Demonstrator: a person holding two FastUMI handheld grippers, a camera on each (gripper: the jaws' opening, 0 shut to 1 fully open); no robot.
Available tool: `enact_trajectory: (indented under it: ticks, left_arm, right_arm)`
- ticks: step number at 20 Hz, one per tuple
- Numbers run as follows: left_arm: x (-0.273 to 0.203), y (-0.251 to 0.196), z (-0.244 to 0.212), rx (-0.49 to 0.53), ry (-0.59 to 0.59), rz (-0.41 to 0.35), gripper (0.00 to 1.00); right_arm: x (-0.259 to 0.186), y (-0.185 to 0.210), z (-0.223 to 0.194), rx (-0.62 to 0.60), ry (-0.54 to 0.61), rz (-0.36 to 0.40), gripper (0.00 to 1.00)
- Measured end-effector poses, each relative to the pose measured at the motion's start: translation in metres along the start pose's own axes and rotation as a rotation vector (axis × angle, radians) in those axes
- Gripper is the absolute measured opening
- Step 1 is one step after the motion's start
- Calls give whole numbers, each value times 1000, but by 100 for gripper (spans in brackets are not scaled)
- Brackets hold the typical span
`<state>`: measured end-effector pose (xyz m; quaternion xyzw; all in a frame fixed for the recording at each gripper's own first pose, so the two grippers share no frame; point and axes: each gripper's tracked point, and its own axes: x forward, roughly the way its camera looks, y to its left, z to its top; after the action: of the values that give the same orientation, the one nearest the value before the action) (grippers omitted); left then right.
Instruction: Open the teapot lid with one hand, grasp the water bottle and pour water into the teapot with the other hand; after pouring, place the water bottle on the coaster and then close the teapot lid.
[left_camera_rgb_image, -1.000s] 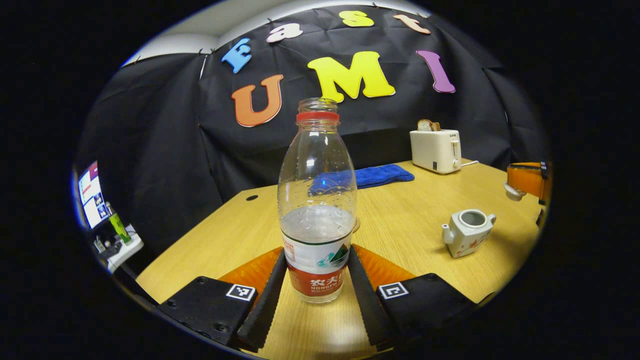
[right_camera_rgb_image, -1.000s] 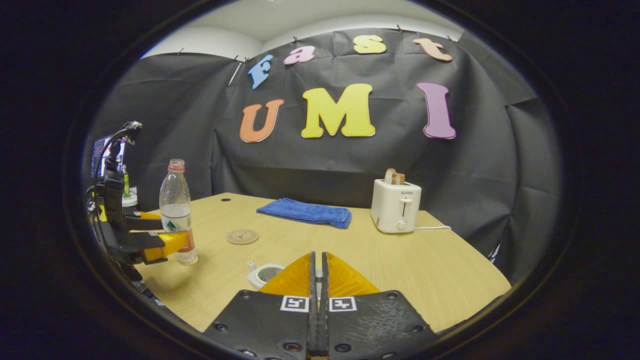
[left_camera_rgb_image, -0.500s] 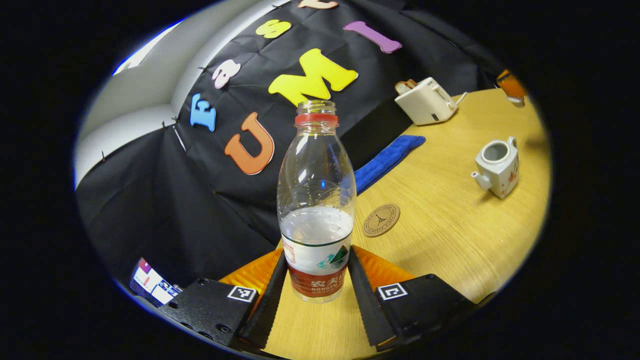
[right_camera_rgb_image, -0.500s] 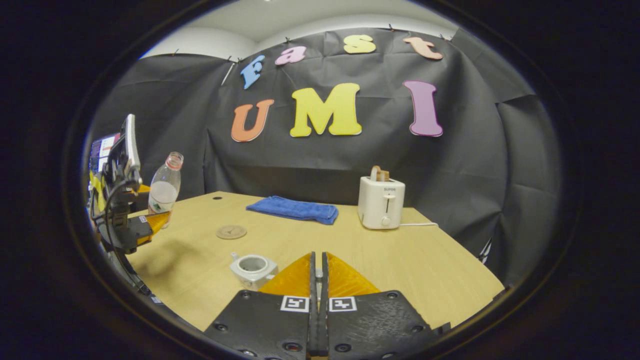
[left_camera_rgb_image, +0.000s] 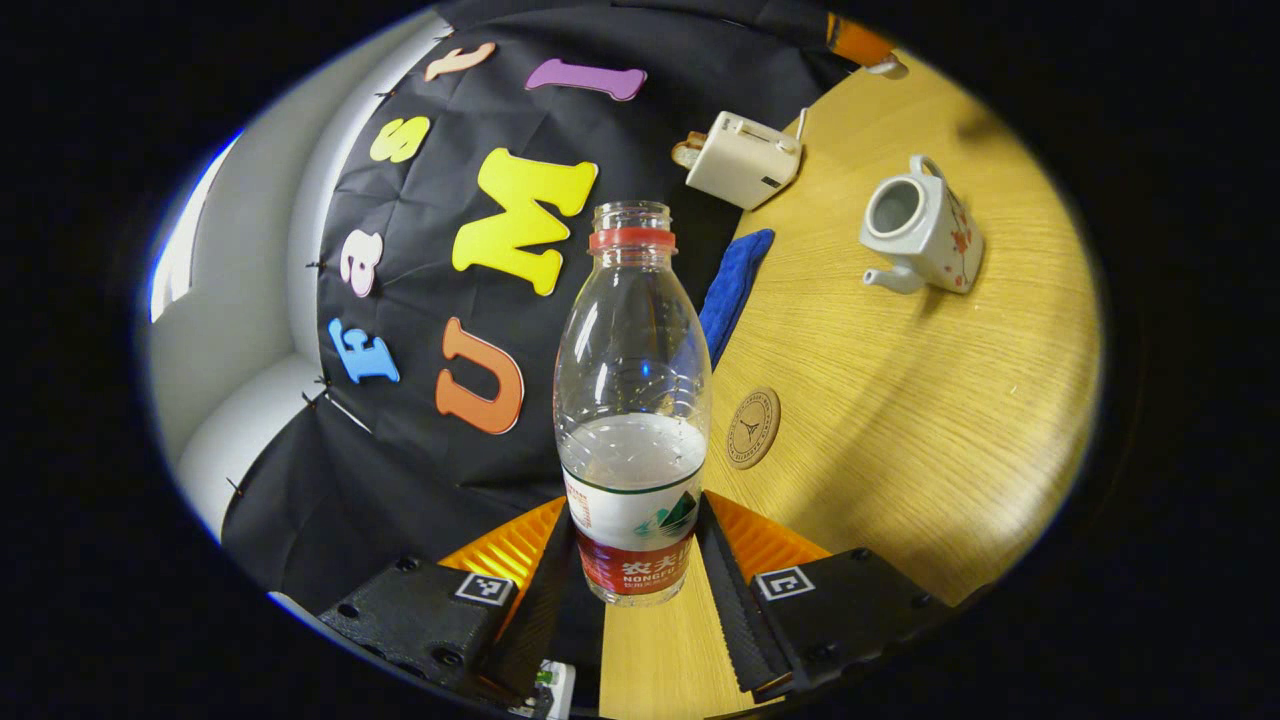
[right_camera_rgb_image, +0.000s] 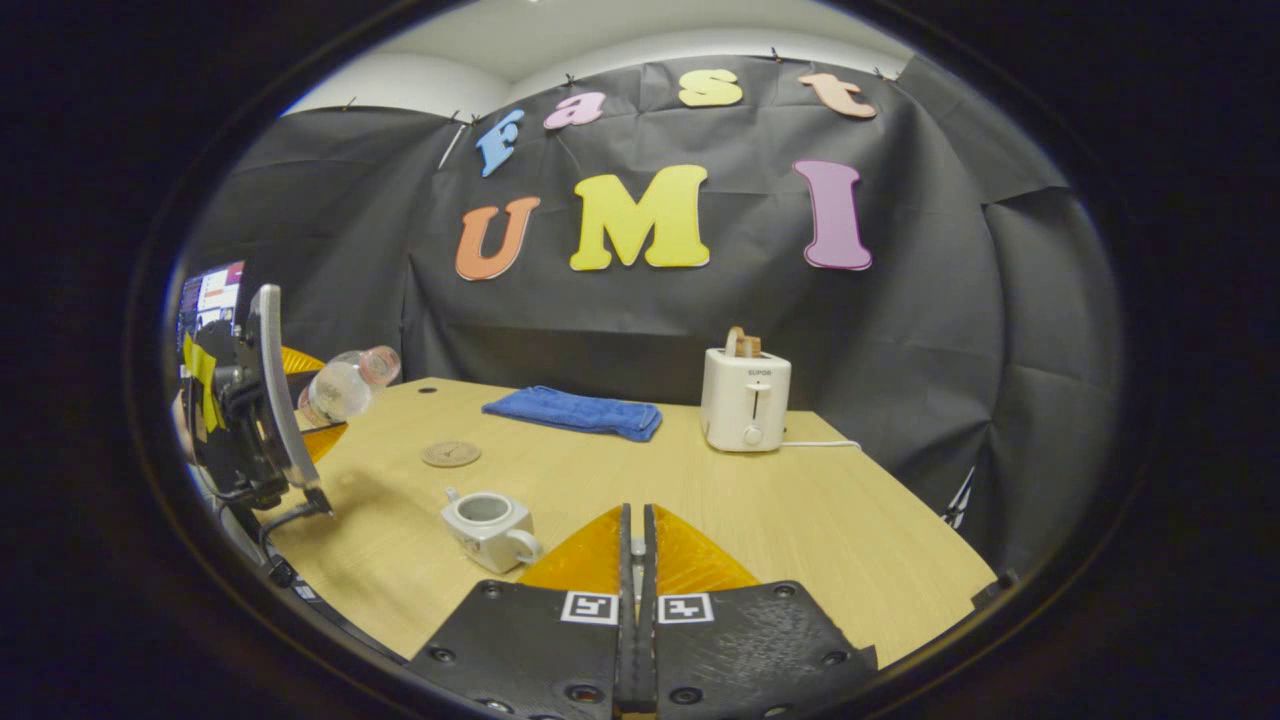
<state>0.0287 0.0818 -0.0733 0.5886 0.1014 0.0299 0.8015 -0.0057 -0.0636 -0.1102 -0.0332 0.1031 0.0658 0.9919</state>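
Tilted further over than a moment ago, the water bottle (left_camera_rgb_image: 633, 400) now leans hard toward the teapot (left_camera_rgb_image: 922, 225), clamped at its label between both fingers of the left gripper (left_camera_rgb_image: 634, 575) and raised above the table (left_camera_rgb_image: 900, 400). Its cap is off. The teapot stands lidless on the table, well apart from the coaster (left_camera_rgb_image: 753, 428). In the right gripper view, the right gripper (right_camera_rgb_image: 632, 560) has its fingers pressed together; whether they pinch the lid cannot be told.

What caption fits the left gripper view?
Left gripper tips the open water bottle toward the lidless teapot.
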Motion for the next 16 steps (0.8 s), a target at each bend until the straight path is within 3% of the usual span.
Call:
enact_trajectory:
  ticks: [8, 16]
  left_arm:
    - [-10, -12, 9, 234, -37, 17, 72]
    - [-11, -20, 24, 363, -72, 36, 72]
  right_arm:
    - [0, -9, -6, 6, 6, -9, 0]
    - [0, -12, -6, 1, 1, -7, 0]
